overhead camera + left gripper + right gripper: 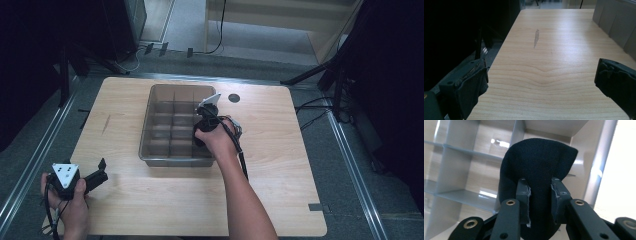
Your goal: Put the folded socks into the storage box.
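Right gripper (540, 195) pinched on dark knit fabric bundle (537, 162), held over right column of divided grey organizer tray (146, 125). Compartments directly beneath the bundle, so likely a straight drop; exact cell unclear. Left gripper (541, 82) wide apart, holding nothing, parked at near-left of table (280, 150), well away from tray.

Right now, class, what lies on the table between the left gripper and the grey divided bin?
Nothing: in the high view, bare wood separates the left gripper from the bin. The left gripper view agrees.
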Action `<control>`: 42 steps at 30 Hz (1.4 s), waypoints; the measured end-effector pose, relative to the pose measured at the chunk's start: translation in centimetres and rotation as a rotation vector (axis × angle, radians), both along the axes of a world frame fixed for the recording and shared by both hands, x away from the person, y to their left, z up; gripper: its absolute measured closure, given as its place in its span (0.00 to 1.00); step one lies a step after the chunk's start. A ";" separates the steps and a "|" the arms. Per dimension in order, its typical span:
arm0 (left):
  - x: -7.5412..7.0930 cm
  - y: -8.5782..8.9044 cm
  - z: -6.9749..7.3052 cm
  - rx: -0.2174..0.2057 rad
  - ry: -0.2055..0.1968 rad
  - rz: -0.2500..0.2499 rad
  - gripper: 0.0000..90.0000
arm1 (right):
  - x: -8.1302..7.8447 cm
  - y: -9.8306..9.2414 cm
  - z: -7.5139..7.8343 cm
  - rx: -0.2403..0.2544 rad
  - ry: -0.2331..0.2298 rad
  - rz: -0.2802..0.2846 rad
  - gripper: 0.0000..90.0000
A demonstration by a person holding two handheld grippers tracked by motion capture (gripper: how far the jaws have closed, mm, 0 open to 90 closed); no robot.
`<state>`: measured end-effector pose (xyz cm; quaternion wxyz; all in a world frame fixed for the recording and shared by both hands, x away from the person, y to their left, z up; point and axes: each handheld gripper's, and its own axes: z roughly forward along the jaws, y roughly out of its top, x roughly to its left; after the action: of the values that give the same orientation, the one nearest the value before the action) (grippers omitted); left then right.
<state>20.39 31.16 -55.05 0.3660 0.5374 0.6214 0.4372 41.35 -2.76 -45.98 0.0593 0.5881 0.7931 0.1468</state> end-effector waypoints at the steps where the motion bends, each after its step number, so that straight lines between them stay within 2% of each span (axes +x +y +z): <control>1: 0.0 0.0 0.0 0.000 -0.001 0.003 0.00 | 0.0 0.0 0.0 0.001 0.007 0.000 0.71; 3: 0.0 0.0 0.0 -0.002 -0.001 0.003 0.00 | 0.0 -0.1 0.3 0.011 0.026 0.003 0.61; 7: 0.0 0.0 0.0 -0.005 0.000 0.005 0.00 | -0.2 -0.6 1.4 0.059 0.033 0.010 0.57; 9: 0.0 0.0 0.0 -0.003 0.000 0.006 0.00 | -0.3 -0.8 1.9 0.060 0.029 0.006 0.61; 11: 0.0 0.0 0.0 -0.005 0.000 0.007 0.00 | -0.5 -0.9 2.0 0.053 0.051 0.009 0.69; 12: 0.0 0.0 0.0 -0.005 0.000 0.007 0.00 | -0.5 -0.9 2.0 0.053 0.051 0.009 0.69; 14: 0.0 0.0 0.0 -0.003 0.000 0.009 0.00 | -0.9 -0.7 1.1 0.024 0.076 0.030 0.80; 15: 0.0 0.0 0.0 -0.003 0.000 0.009 0.00 | -0.9 -0.6 0.8 0.019 0.067 0.025 0.82; 19: 0.0 0.0 0.0 -0.004 0.003 0.008 0.00 | -0.7 -0.4 0.0 0.014 0.060 0.006 0.85; 22: 0.0 0.0 0.0 -0.010 0.007 0.007 0.00 | -0.4 0.2 -1.3 -0.034 0.088 0.011 0.87; 23: 0.0 0.1 0.0 -0.011 0.006 0.008 0.00 | -0.3 0.4 -1.4 -0.052 0.082 0.018 0.87; 26: 0.0 0.1 0.0 -0.011 0.005 0.008 0.00 | -0.3 0.6 -1.4 -0.063 0.082 0.025 0.86; 28: 0.0 0.1 0.0 -0.014 0.004 0.009 0.00 | -0.3 0.5 -1.1 -0.052 0.082 0.023 0.84; 29: 0.0 0.1 0.0 -0.012 0.005 0.007 0.00 | -0.3 0.1 -0.6 -0.015 0.090 0.020 0.83; 30: 0.0 0.1 0.0 -0.012 0.005 0.007 0.00 | -0.3 0.1 -0.6 -0.015 0.090 0.020 0.83; 31: 0.0 0.1 0.0 -0.009 0.004 0.010 0.00 | -0.4 -0.3 0.0 0.012 0.088 0.018 0.83; 33: 0.0 0.1 0.0 -0.008 0.004 0.008 0.00 | -0.4 -0.5 0.3 0.022 0.088 0.015 0.83; 34: 0.0 0.1 0.0 -0.006 0.004 0.009 0.00 | -0.3 -0.8 1.0 0.045 0.083 0.015 0.82; 38: 0.0 0.0 0.0 -0.005 0.004 0.008 0.00 | -0.3 -1.3 1.7 0.069 0.078 0.017 0.77; 39: 0.0 0.1 0.0 -0.005 0.003 0.007 0.00 | -0.3 -1.4 2.0 0.067 0.072 0.018 0.74; 40: 0.0 0.0 0.0 -0.004 0.002 0.008 0.00 | -0.4 -2.0 2.6 0.073 0.047 0.009 0.70; 42: 0.0 0.0 0.0 -0.002 0.002 0.008 0.00 | -0.4 -2.2 2.8 0.079 0.045 0.008 0.68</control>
<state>20.37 31.17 -55.06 0.3641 0.5349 0.6246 0.4373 40.99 -4.97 -43.13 0.0175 0.5900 0.7901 0.1652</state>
